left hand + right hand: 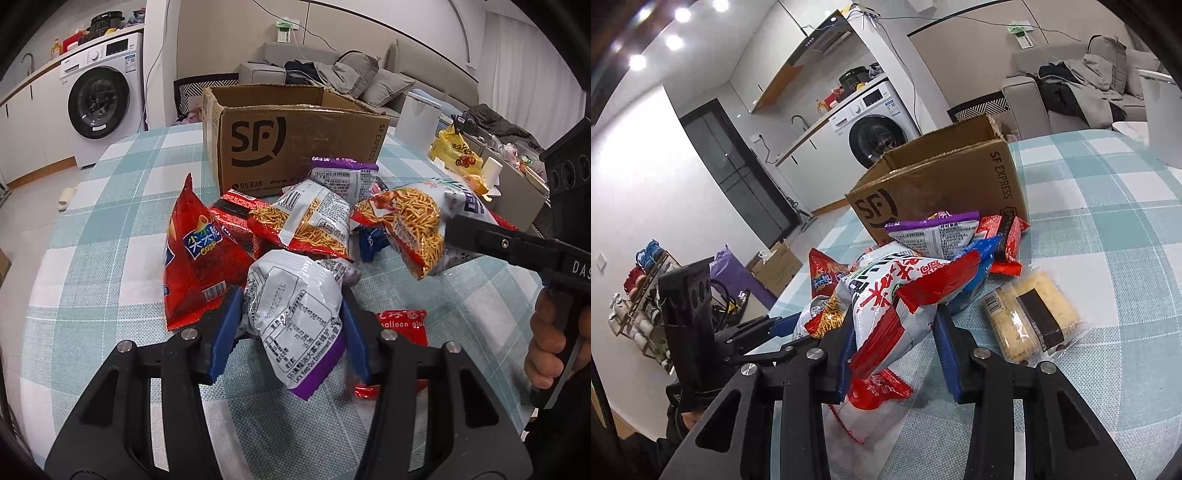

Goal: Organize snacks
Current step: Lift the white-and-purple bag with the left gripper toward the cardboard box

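table: round top (92, 229) with a blue and white check cloth, it carries everything here.
box: open brown sf carton (291, 147) stands at the far side of the table, just behind the pile; its inside is not visible, so i cannot tell if any snack is already in it.
pile: many packets lie together in front of the box, among them a red crisp bag (195, 258), a noodle snack pack (314, 221) and a purple and white pack (343, 173) touching the box front.
left gripper: left gripper (291, 328) pinches a white and purple packet (299, 317) between its blue pads, at the near edge of the pile.
right gripper: right gripper (897, 339) pinches a red and white noodle bag (897, 295), which seems lifted a little above the cloth.
cake: wrapped cake with a dark stripe (1034, 317) lies alone, beside the right gripper.
small sachet: red glue sachet (879, 387) lies on the cloth under the right gripper.
progress: i judge the task is at an early stage; two packs are gripped, none is seen put away, most of the pile remains.
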`<state>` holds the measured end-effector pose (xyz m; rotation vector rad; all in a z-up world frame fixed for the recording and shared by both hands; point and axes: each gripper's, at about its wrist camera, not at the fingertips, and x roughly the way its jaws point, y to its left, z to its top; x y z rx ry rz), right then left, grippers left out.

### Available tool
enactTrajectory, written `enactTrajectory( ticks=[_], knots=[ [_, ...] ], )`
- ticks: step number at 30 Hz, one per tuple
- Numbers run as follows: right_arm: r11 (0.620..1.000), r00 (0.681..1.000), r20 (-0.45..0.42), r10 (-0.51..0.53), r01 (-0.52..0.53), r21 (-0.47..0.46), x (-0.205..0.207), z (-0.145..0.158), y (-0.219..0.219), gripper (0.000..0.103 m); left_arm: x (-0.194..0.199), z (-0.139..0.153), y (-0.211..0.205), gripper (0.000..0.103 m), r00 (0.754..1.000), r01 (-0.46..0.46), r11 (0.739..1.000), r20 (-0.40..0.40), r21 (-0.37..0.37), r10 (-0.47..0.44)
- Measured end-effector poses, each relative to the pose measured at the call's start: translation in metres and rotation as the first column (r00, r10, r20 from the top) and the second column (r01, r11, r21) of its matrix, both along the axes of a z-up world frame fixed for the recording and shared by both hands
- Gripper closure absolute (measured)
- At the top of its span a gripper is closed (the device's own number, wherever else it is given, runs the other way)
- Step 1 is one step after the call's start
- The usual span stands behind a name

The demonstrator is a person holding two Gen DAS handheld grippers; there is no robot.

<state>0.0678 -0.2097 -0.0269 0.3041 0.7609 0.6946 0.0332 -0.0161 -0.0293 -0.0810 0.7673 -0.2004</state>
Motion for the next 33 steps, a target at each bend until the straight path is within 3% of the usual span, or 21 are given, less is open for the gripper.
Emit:
enactTrajectory(
  ticks=[6,8,14,22,33],
  knots=[
    [1.000,1.000,0.014,0.000,-0.001,0.028,-0.003,0.008,-0.004,0.064,-0.007,0.014,0.002,0.056,0.999,0.001,1.000,0.032,-0.020,0.000],
    [0.999,1.000,0.018,0.000,-0.001,0.045,-0.003,0.012,-0.005,0.064,-0.009,0.018,0.003,0.066,0.999,0.005,1.000,0.042,-0.028,-0.004],
    [0.999,0.999,0.035,-0.004,0.002,0.050,-0.007,0.017,-0.009,0.064,-0.009,0.014,0.003,0.066,1.000,0.003,0.999,0.023,-0.034,-0.002],
    [0.998,0.999,0.034,-0.015,0.013,0.054,-0.007,0.016,-0.012,0.064,-0.014,0.024,0.001,0.067,0.998,0.010,0.999,0.068,-0.039,-0.007],
    [0.996,0.999,0.041,-0.033,0.030,0.083,-0.009,0.023,-0.021,0.064,-0.020,0.041,0.011,0.067,0.996,0.005,0.994,0.091,-0.111,0.005]
  ],
)
